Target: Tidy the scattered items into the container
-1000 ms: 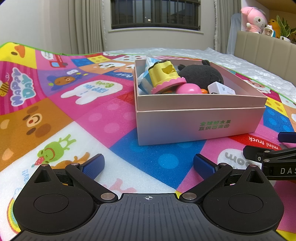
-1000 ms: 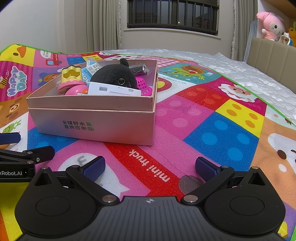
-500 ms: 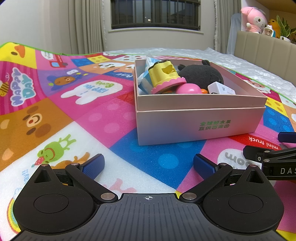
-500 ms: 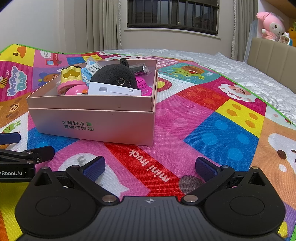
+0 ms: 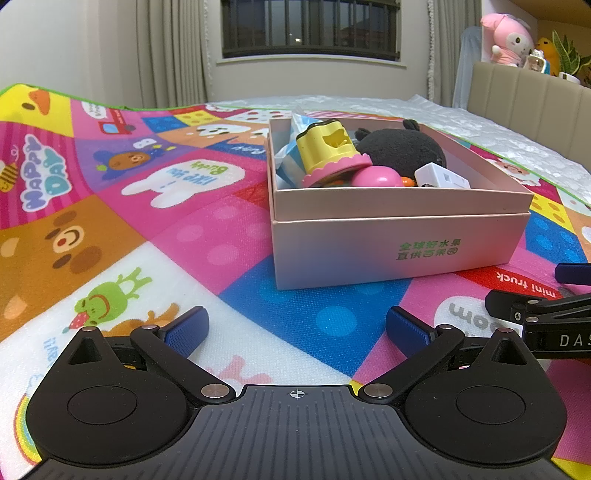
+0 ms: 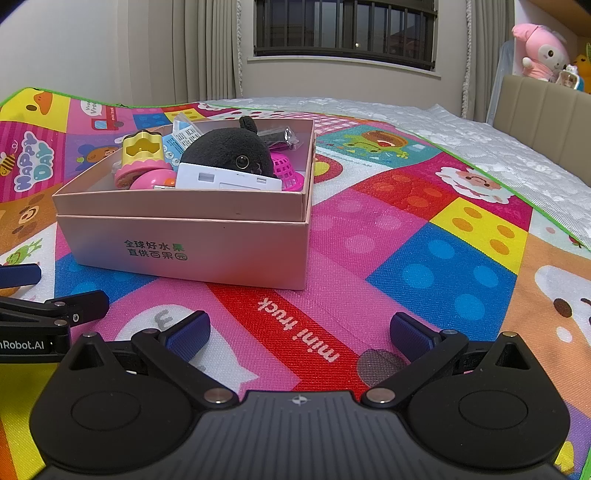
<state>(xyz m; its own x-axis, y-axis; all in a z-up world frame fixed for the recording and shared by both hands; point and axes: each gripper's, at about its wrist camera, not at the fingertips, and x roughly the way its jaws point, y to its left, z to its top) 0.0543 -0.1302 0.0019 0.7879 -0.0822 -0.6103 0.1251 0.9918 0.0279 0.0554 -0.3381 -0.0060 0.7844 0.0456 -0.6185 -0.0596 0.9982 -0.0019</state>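
A pink cardboard box (image 5: 399, 243) (image 6: 192, 243) stands on a colourful play mat. Inside lie a black plush toy (image 5: 402, 149) (image 6: 225, 155), a yellow and pink cup toy (image 5: 328, 151) (image 6: 142, 153), a pink ball (image 5: 375, 177), a white adapter (image 5: 441, 179) (image 6: 225, 181), a pink basket (image 6: 286, 170) and a blue packet (image 5: 291, 162). My left gripper (image 5: 295, 325) is open and empty, low over the mat in front of the box. My right gripper (image 6: 299, 328) is open and empty, to the box's front right. Each gripper shows at the edge of the other's view.
The play mat (image 6: 424, 236) covers the near bed surface; a white quilted cover (image 6: 480, 147) lies beyond its green edge. A beige headboard (image 5: 528, 96) with plush toys (image 5: 506, 37) stands at the right. A curtained window (image 6: 343, 29) is behind.
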